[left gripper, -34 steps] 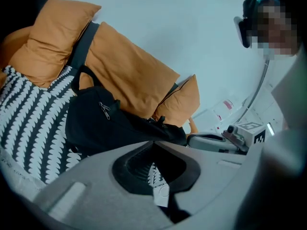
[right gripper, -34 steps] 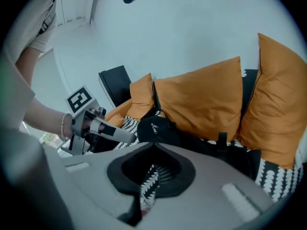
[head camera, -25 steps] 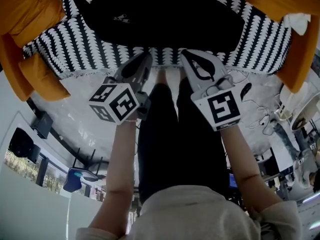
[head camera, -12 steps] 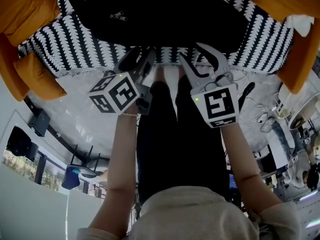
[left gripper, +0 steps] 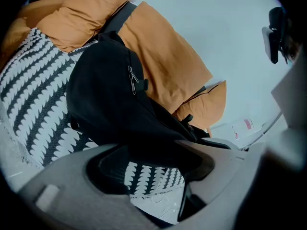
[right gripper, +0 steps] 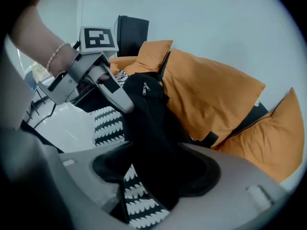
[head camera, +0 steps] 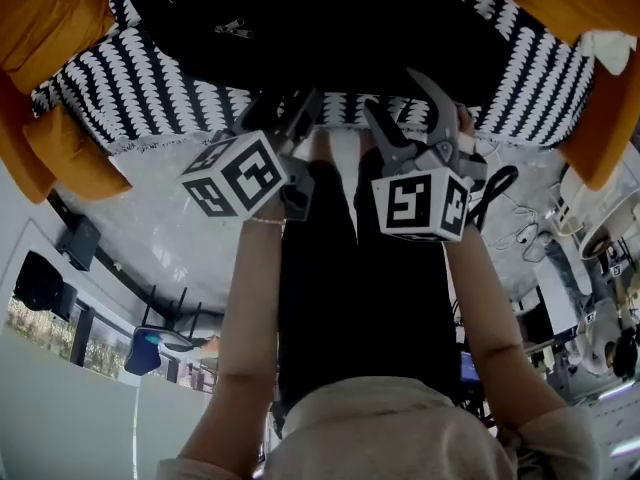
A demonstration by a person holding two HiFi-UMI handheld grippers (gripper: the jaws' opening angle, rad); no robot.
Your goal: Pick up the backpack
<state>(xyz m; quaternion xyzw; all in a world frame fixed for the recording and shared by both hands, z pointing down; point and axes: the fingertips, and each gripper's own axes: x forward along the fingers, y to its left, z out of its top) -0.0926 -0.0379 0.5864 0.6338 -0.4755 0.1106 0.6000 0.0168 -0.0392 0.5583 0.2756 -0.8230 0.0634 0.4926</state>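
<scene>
A black backpack [head camera: 330,28] lies on a black-and-white patterned cover [head camera: 150,88] on an orange sofa. My left gripper [head camera: 285,110] and right gripper [head camera: 405,103] hover side by side at the sofa's front edge, pointing down at the bag's near side. Both sets of jaws have just been opening and stand wide, with nothing pressed between the pads. In the left gripper view the backpack [left gripper: 110,95] fills the space beyond my left gripper [left gripper: 153,164]. The right gripper view shows the backpack [right gripper: 153,128] past my right gripper [right gripper: 158,171], with the left gripper [right gripper: 103,85] beside the bag.
Orange cushions [head camera: 50,18] ring the sofa and stand behind the bag [right gripper: 216,99]. The person's dark-trousered legs [head camera: 330,268] stand close against the sofa front. Cables [head camera: 520,218] lie on the pale floor at right. A black box [right gripper: 132,32] stands behind the sofa.
Both grippers went from shut to wide open. Both came closer to the bag's near edge, and the right gripper rolled so its marker cube shows another face. The backpack has not moved.
</scene>
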